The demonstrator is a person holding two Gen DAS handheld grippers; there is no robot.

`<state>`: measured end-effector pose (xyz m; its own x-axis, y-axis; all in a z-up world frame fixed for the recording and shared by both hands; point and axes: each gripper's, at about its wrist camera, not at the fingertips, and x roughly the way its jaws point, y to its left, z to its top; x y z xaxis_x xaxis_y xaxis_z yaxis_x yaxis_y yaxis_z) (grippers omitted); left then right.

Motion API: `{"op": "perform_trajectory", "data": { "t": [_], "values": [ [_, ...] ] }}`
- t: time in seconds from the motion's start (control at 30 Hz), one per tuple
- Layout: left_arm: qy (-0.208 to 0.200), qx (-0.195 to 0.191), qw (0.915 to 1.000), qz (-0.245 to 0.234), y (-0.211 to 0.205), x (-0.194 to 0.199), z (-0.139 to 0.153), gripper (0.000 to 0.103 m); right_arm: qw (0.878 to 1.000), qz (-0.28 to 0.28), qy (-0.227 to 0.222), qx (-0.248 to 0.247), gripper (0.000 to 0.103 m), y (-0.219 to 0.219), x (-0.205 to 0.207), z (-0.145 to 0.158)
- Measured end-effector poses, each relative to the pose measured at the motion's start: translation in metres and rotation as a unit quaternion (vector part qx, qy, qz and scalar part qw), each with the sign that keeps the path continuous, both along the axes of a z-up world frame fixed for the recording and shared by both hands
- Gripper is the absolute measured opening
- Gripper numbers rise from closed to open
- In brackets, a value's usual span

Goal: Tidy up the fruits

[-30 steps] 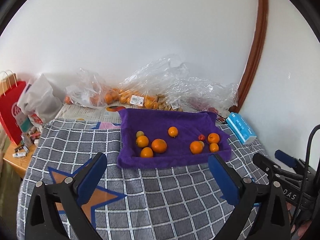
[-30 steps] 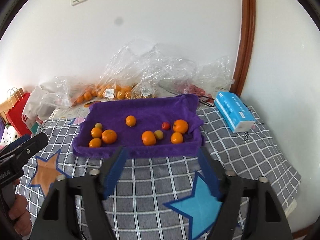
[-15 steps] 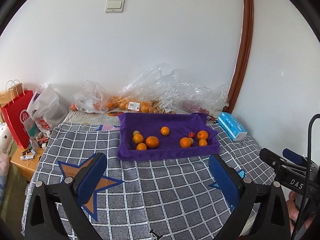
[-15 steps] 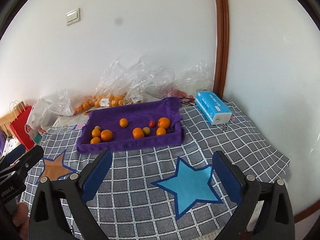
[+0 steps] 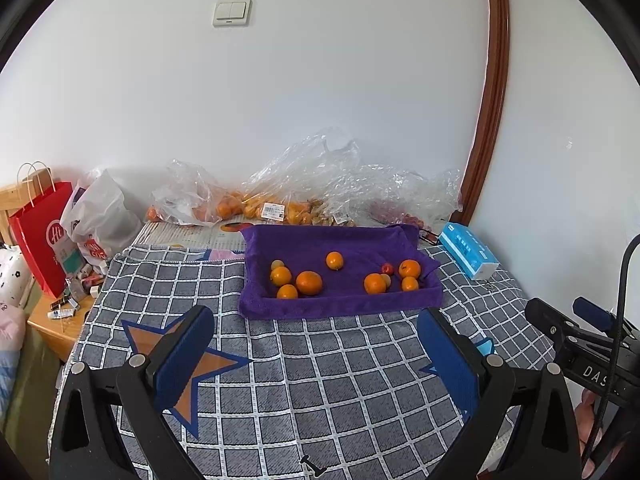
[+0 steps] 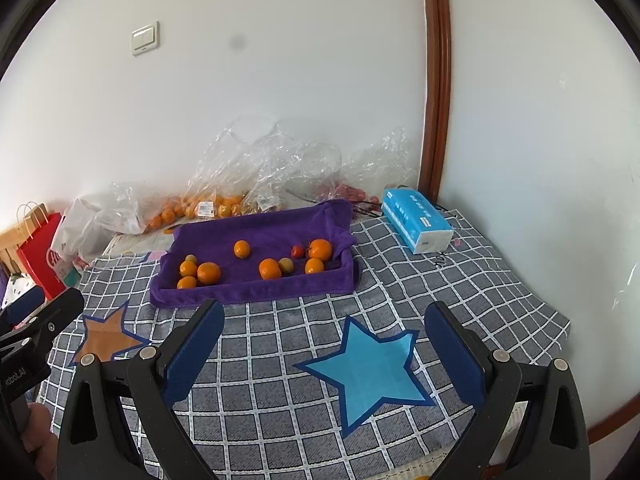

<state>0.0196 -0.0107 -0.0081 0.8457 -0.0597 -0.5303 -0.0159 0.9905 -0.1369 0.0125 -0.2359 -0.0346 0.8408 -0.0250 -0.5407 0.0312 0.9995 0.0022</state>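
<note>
A purple cloth-lined tray [image 5: 340,304] [image 6: 256,292] sits at the far middle of the checked table. Several oranges lie in it: a left cluster around a large orange [image 5: 309,283] [image 6: 208,273] and a right cluster with an orange [image 5: 409,269] [image 6: 320,249], a small red fruit [image 5: 387,268] [image 6: 296,251] and a greenish one [image 6: 285,265]. One orange [image 5: 334,260] [image 6: 241,248] lies alone at the back. My left gripper [image 5: 316,354] and right gripper [image 6: 322,344] are open and empty, well short of the tray.
Clear plastic bags with more oranges [image 5: 256,210] [image 6: 200,208] lie against the wall behind the tray. A blue tissue pack [image 5: 468,256] [image 6: 418,224] lies right of it. A red paper bag [image 5: 40,236] and small items stand on a side table at left.
Both grippers have pulled back and up from the tray, which now looks smaller and farther. The right gripper's jaws have opened wider. The fruits have not moved.
</note>
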Motion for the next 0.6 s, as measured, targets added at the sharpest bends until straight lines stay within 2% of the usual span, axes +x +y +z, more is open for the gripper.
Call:
{"op": "perform_trajectory", "data": {
  "t": [0.6],
  "values": [
    [0.008, 0.000, 1.0000, 0.002, -0.0017, 0.0024, -0.0027, 0.102, 1.000, -0.001, 0.001, -0.001, 0.099, 0.0001, 0.0003, -0.0020]
  ]
}}
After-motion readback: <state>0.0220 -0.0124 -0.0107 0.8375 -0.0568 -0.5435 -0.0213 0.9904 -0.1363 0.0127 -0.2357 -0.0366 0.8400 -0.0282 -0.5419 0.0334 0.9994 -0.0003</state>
